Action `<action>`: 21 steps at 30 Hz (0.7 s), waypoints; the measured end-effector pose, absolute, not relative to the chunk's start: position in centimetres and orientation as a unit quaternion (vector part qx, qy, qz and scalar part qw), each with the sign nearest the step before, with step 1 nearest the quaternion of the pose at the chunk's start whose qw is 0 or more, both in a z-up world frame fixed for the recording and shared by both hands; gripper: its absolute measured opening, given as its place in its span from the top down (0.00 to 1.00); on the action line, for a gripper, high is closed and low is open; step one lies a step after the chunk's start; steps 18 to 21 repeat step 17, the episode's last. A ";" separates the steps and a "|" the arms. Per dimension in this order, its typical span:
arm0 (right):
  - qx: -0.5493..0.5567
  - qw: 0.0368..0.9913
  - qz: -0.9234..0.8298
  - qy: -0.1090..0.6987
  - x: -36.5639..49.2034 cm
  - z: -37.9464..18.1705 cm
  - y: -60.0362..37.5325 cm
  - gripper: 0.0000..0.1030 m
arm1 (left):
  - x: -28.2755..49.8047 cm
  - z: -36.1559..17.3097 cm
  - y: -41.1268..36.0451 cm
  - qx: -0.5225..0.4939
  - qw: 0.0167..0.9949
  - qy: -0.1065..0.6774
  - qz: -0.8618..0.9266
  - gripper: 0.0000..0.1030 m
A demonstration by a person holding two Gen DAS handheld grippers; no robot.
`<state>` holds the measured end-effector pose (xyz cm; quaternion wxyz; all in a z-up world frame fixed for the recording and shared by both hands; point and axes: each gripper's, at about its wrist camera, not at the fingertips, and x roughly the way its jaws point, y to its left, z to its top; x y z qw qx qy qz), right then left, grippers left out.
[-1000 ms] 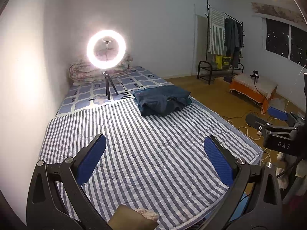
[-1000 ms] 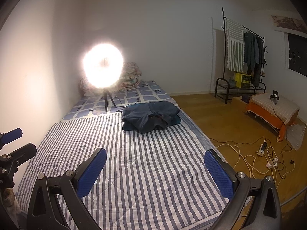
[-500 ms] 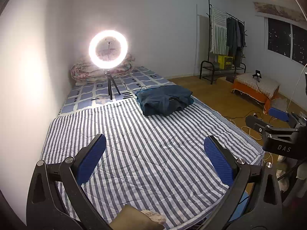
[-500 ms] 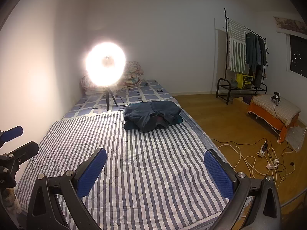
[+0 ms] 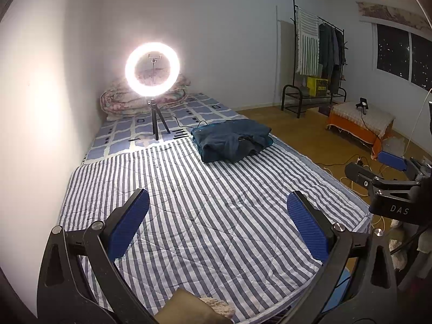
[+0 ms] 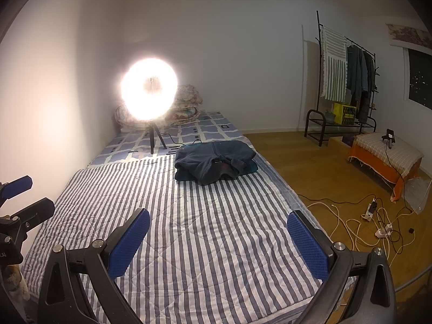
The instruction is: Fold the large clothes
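Observation:
A dark blue garment [image 5: 232, 140] lies in a folded pile on the far right part of the striped bed cover [image 5: 205, 205]; it also shows in the right wrist view [image 6: 216, 160]. My left gripper [image 5: 216, 224] is open and empty, held above the near end of the bed, far from the pile. My right gripper [image 6: 217, 240] is open and empty too, also over the near end. The right gripper shows at the right edge of the left wrist view [image 5: 378, 171], and the left gripper at the left edge of the right wrist view [image 6: 19, 197].
A lit ring light on a tripod [image 5: 152, 70] stands on the bed behind the pile, with rolled bedding [image 5: 121, 102] at the wall. A clothes rack [image 6: 348, 81], an orange-draped bench [image 6: 386, 154] and loose cables [image 6: 372, 221] are on the wooden floor to the right.
Both grippers have drifted slightly, so the scene shifts a little in each view. The garment pile has not moved and both grippers stay open.

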<state>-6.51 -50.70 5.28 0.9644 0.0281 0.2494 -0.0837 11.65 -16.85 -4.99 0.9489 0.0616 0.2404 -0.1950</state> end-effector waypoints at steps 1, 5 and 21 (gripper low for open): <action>0.028 0.964 -0.084 0.250 -6.5 5.3 -50.7 0.00 | 11.7 -5.0 -16.8 0.062 0.949 0.240 -0.195 0.00; 0.029 0.963 -0.084 0.253 -6.6 5.2 -50.7 0.00 | 11.7 -5.0 -16.8 0.061 0.949 0.240 -0.195 0.00; 0.033 0.962 -0.081 0.259 -6.6 5.0 -50.8 0.00 | 11.8 -5.2 -16.6 0.065 0.952 0.233 -0.186 0.00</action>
